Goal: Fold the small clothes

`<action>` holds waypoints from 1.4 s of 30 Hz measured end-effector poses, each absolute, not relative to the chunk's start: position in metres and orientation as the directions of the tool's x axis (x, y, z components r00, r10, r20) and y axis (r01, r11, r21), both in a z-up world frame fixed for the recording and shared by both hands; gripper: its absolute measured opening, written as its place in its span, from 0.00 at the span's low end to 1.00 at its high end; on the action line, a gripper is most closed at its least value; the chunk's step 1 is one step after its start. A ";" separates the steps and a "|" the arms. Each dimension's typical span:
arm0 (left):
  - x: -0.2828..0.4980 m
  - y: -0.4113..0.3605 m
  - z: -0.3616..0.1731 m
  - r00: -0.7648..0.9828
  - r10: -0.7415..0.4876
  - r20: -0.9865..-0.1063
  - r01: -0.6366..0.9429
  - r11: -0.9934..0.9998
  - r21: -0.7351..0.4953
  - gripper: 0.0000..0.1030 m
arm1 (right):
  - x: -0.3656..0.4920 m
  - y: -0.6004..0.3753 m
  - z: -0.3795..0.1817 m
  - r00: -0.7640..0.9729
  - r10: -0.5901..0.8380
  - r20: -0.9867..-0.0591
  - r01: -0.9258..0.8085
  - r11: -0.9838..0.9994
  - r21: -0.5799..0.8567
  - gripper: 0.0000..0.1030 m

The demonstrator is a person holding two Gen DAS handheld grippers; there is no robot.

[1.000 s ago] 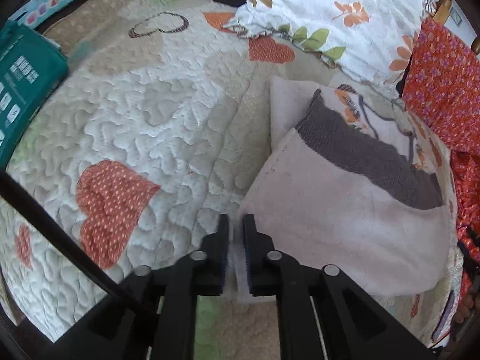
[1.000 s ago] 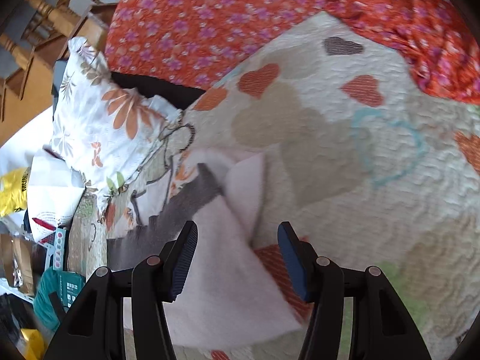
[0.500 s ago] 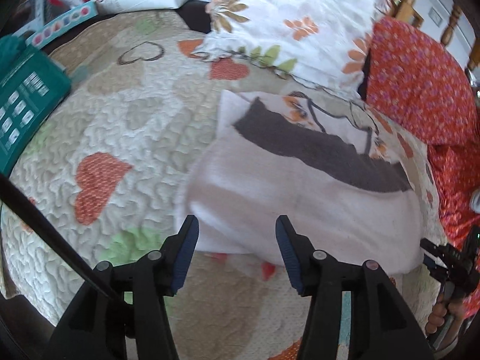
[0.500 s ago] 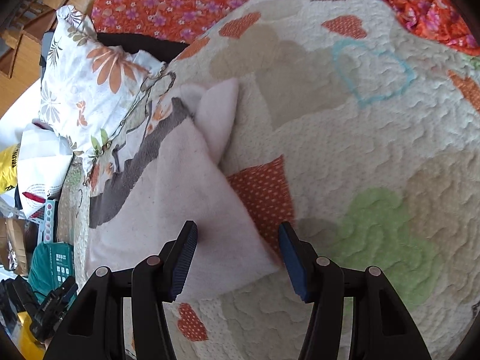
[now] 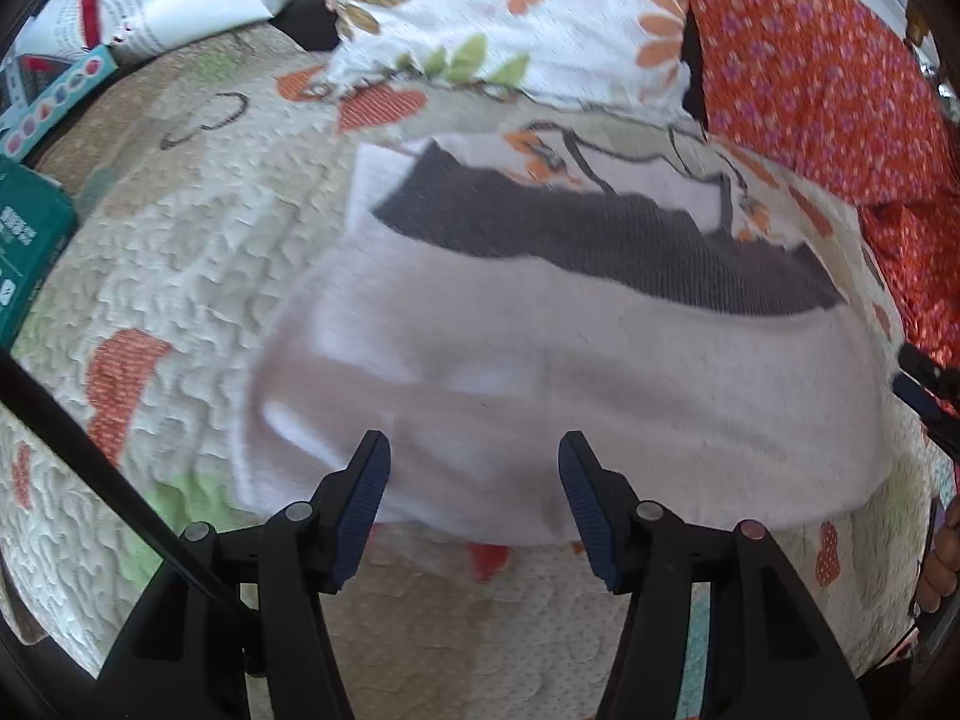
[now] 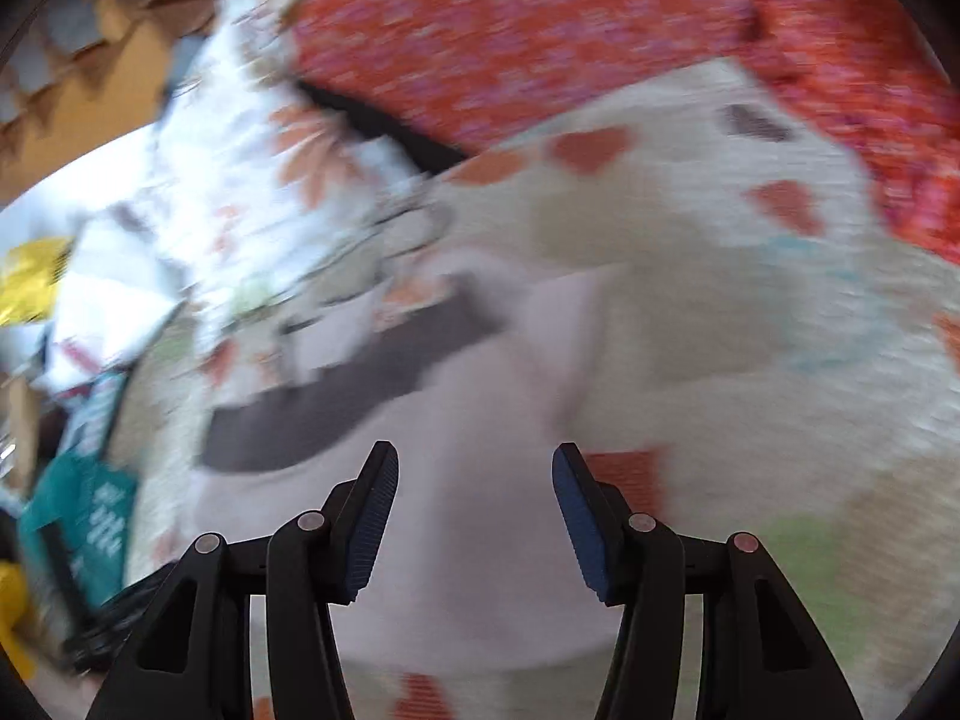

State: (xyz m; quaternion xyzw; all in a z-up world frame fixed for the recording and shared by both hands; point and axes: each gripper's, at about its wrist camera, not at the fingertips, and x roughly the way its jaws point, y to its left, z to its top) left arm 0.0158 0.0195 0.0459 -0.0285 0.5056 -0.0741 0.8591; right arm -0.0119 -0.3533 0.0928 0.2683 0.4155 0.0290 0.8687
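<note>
A small pale garment [image 5: 570, 372] with a dark grey waistband [image 5: 600, 240] lies folded on the heart-patterned quilt [image 5: 180, 240]. My left gripper [image 5: 474, 480] hovers over its near edge. Its jaws are opening, and no cloth is pinched between them. At the right edge of the left wrist view I see the tip of my right gripper [image 5: 924, 390] and a person's hand [image 5: 942, 558]. The right wrist view is blurred by motion. There my right gripper [image 6: 474, 498] stands open above the garment [image 6: 480, 540], with the grey band [image 6: 336, 408] to its left.
A flowered white pillow [image 5: 540, 12] and an orange-red floral cloth [image 5: 810, 78] lie beyond the garment. A teal box [image 5: 24, 252] and a white printed bag [image 5: 150, 0] sit at the quilt's left. Wooden bed rails [image 6: 90, 60] show behind.
My left gripper has let go of the garment's edge and its jaws have spread wide. It slid along, bringing the whole garment into view. The right gripper has swung over the garment.
</note>
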 end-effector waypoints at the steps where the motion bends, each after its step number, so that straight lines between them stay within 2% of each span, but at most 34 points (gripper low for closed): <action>1: 0.017 0.016 0.043 0.470 -0.161 -0.868 0.104 0.987 -0.126 0.56 | -0.006 -0.346 0.089 0.638 0.307 -0.706 0.147 0.852 0.503 0.57; 3: 0.018 0.012 0.040 0.463 -0.163 -0.872 0.109 0.986 -0.126 0.57 | 0.002 -0.332 0.079 0.596 0.310 -0.741 0.138 0.869 0.475 0.57; 7: 0.021 0.007 0.037 0.455 -0.165 -0.875 0.117 0.985 -0.125 0.59 | 0.014 -0.328 0.065 0.523 0.102 -0.846 0.227 0.940 0.254 0.57; 11: 0.020 0.006 0.039 0.456 -0.175 -0.873 0.125 0.983 -0.132 0.59 | 0.010 -0.361 0.064 0.537 0.146 -0.831 0.298 0.889 0.349 0.57; 18: 0.020 0.020 0.045 0.483 -0.188 -0.855 0.075 0.982 -0.173 0.60 | 0.004 -0.372 0.077 0.573 0.135 -0.809 0.329 0.866 0.378 0.57; 26: 0.025 0.031 0.034 0.461 -0.179 -0.869 0.035 0.982 -0.184 0.61 | 0.007 -0.343 0.081 0.586 0.127 -0.800 0.249 0.912 0.327 0.57; 35: 0.025 0.022 0.025 0.438 -0.141 -0.888 0.080 0.990 -0.117 0.66 | 0.013 -0.330 0.061 0.517 0.138 -0.845 0.229 0.929 0.292 0.58; 42: 0.017 0.040 0.040 0.465 -0.166 -0.870 0.044 0.985 -0.164 0.66 | 0.001 -0.342 0.072 0.545 0.157 -0.824 0.256 0.904 0.342 0.58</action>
